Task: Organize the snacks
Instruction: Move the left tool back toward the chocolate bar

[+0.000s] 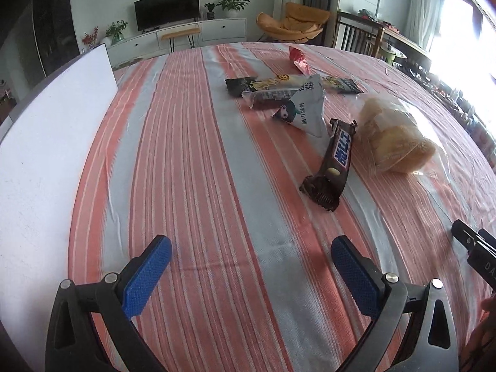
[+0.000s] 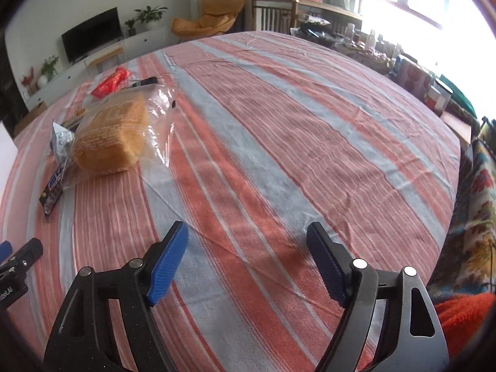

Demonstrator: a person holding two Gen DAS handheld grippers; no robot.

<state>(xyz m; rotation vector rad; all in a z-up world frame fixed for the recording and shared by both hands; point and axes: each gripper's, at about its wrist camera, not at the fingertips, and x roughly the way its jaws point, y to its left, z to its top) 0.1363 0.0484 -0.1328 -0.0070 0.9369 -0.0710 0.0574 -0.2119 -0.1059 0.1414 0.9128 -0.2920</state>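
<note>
Snacks lie in a loose cluster on the striped tablecloth (image 1: pixel 198 142). A brown chocolate bar (image 1: pixel 333 164) lies nearest, beside a clear bag of bread (image 1: pixel 393 136). Behind them are a white triangular packet (image 1: pixel 305 105), dark flat packets (image 1: pixel 248 85) and a red wrapper (image 1: pixel 299 59). My left gripper (image 1: pixel 251 254) hovers open over bare cloth, short of the bar, nothing between its blue pads. My right gripper (image 2: pixel 248 238) is open too, over bare cloth, with the bread bag (image 2: pixel 114 133), chocolate bar (image 2: pixel 54 189) and red wrapper (image 2: pixel 111 83) far to its upper left.
A white board (image 1: pixel 52 130) covers the table's left side. The right gripper's black body (image 1: pixel 477 251) shows at the lower right of the left wrist view. Cluttered shelves and boxes (image 2: pixel 415 77) line the table's far right edge; a patterned blanket (image 2: pixel 474 232) lies beyond it.
</note>
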